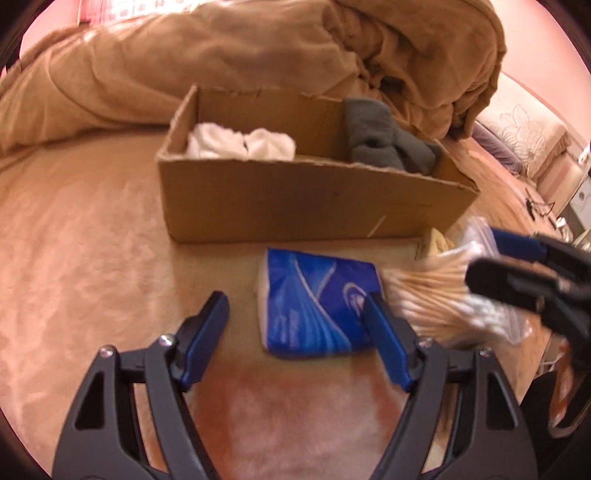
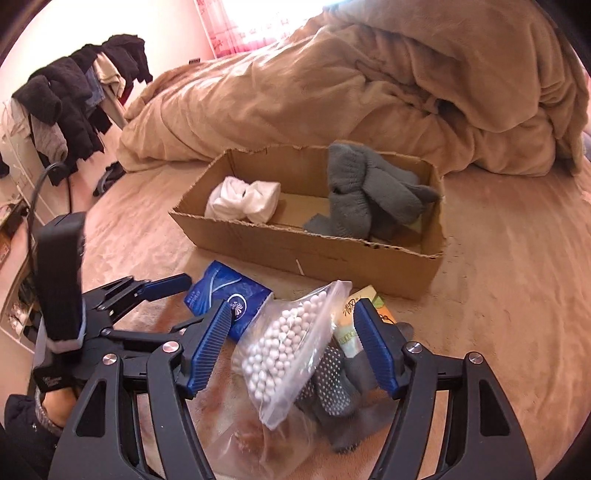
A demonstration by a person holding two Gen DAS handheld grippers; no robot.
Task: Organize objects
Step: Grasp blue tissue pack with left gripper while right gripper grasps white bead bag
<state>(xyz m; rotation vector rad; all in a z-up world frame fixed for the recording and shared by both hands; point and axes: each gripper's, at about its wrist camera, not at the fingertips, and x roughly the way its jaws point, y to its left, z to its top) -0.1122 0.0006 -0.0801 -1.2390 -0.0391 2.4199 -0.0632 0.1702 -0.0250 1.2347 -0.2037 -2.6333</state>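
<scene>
Both grippers spread: left gripper [image 1: 295,310] over blue tissue pack [image 1: 314,302], right gripper [image 2: 291,321] around cotton-swab bag [image 2: 291,350], cardboard box [image 2: 314,251] beyond.

The location is a bedroom in a home. The working surface is a bed [image 2: 517,258] covered with a tan plush sheet. A thick tan comforter [image 2: 369,92] lies bunched across the far side of the bed. A pillow with an embroidered flower pattern [image 1: 524,136] sits at the right edge in the left wrist view. A rack draped with dark and light garments [image 2: 74,96] stands beside the bed against a pink wall. A pink curtain [image 2: 240,29] with bright daylight behind it hangs beyond the comforter. Household items confirm domestic use: a cardboard box [image 2: 314,254] holding a white sock pair [image 2: 243,201] and a grey sock pair [image 2: 369,192].
</scene>
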